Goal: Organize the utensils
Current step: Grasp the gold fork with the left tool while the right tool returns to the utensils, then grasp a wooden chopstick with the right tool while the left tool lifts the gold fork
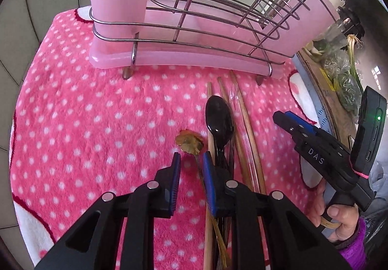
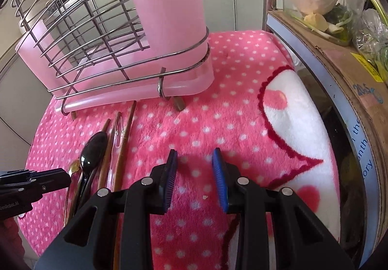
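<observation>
Pink fleece cloth (image 1: 97, 124) with white dots: covers the surface and fills the middle and lower part of both views; white patches edged in red show at its borders.

Utensil rack (image 1: 194, 27): pink plastic base and upright pink tube with a steel wire basket, standing on the cloth in the upper centre of the left wrist view and the upper left of the right wrist view (image 2: 135, 51).

Cardboard box (image 2: 351, 90): at the right edge of the right wrist view, beside the cloth, carrying bagged vegetables (image 2: 322, 3).

Left hand-held gripper (image 1: 191, 172): lower centre of its own view, jaws parted, blue pads either side of the thin gold handle just below the gold spoon's bowl; contact with the handle cannot be told.

Right hand-held gripper (image 2: 195, 172): lower centre of its own view, jaws parted over bare cloth, holding nothing; in the left wrist view it sits at the right edge (image 1: 295, 126), to the right of the utensils.

Chopsticks (image 1: 240, 129): several wooden sticks lying lengthwise on the cloth, their far ends near the rack's base.

Clear plastic utensil (image 2: 116, 139): lying among the chopsticks.

Black spoon (image 1: 219, 122): bowl up, lying across the chopsticks, centre of the left wrist view.

Gold flower-shaped spoon (image 1: 189, 142): just left of the black spoon.
</observation>
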`<action>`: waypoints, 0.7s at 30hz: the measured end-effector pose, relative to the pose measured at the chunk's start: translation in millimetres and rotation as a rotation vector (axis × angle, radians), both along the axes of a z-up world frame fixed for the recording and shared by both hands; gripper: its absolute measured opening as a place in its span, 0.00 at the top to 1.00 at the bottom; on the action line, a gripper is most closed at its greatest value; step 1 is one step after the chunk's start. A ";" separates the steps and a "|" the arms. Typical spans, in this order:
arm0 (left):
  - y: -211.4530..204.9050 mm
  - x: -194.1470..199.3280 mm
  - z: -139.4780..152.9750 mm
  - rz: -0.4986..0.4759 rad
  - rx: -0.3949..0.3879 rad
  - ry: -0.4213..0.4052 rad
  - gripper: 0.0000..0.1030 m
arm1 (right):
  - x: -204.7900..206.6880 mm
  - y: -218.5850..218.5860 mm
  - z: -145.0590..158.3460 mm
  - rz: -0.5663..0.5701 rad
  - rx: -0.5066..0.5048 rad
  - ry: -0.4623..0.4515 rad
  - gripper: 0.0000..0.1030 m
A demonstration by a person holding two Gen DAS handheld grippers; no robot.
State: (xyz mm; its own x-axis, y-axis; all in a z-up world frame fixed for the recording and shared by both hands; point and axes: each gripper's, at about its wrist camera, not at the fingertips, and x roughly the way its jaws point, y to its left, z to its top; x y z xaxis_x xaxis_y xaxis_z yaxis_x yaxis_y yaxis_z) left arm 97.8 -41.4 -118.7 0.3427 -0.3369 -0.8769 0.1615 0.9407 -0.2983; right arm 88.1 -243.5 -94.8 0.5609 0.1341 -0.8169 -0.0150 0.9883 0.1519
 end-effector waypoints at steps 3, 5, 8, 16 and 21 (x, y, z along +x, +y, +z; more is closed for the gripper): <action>-5.9 4.9 -6.1 0.006 0.014 0.006 0.84 | 5.2 1.4 -1.8 0.007 0.011 -0.002 0.66; -6.1 7.5 -6.8 0.016 0.009 0.007 0.88 | 6.7 5.5 -2.7 0.042 0.029 -0.005 0.47; -3.8 9.6 -8.0 0.020 0.004 0.005 0.97 | 9.8 19.1 -4.7 0.103 0.001 0.002 0.25; 23.0 0.9 4.1 0.052 0.003 -0.039 0.98 | 2.6 21.5 2.3 0.079 -0.032 -0.015 0.21; 44.0 0.7 14.7 0.090 0.024 -0.086 0.99 | 7.2 2.4 -3.6 0.000 -0.063 0.020 0.21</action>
State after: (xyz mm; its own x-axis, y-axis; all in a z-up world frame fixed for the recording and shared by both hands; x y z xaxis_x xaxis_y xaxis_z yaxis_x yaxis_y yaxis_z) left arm 98.4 2.7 -103.9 0.4446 -0.2808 -0.8506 0.1003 0.9592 -0.2643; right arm 95.3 -241.1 -98.4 0.5447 0.0823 -0.8346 -0.0124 0.9959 0.0901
